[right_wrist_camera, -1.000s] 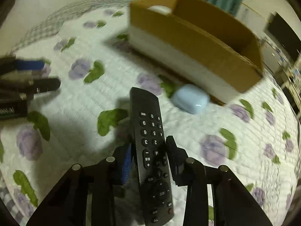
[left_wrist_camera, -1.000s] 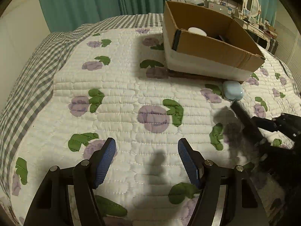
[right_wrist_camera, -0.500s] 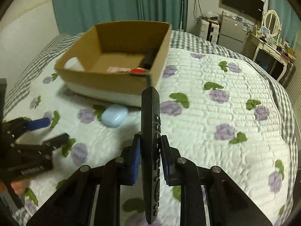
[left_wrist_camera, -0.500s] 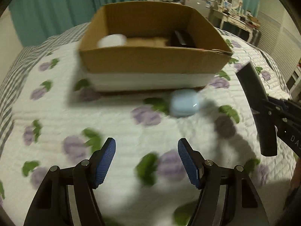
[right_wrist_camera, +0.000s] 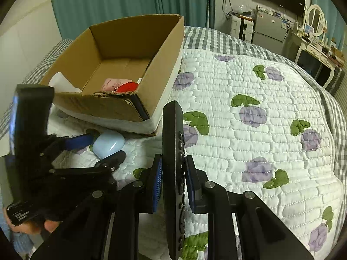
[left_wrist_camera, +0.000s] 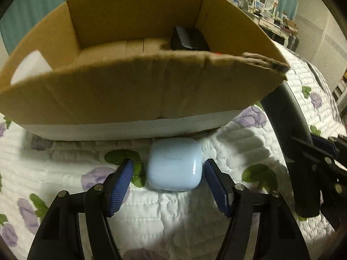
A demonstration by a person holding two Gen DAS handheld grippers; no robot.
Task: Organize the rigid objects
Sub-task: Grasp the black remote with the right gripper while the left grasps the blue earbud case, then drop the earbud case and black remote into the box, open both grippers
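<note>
Your right hand-held gripper (right_wrist_camera: 172, 178) is clamped on the remote (right_wrist_camera: 173, 173), turned on edge, long axis pointing at 12. Your left hand-held gripper (left_wrist_camera: 167, 178) is spread open around the blue case (left_wrist_camera: 174, 164), which lies on the bed (right_wrist_camera: 249, 108) right against the box (left_wrist_camera: 130, 91) at 12.

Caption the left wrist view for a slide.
Open left tool straddles pale blue rounded earbud case before brown cardboard box.

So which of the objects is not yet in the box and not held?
The pale blue earbud case, lying on the quilt between the open left jaws; the remote is gripped, the others sit inside the cardboard box.
</note>
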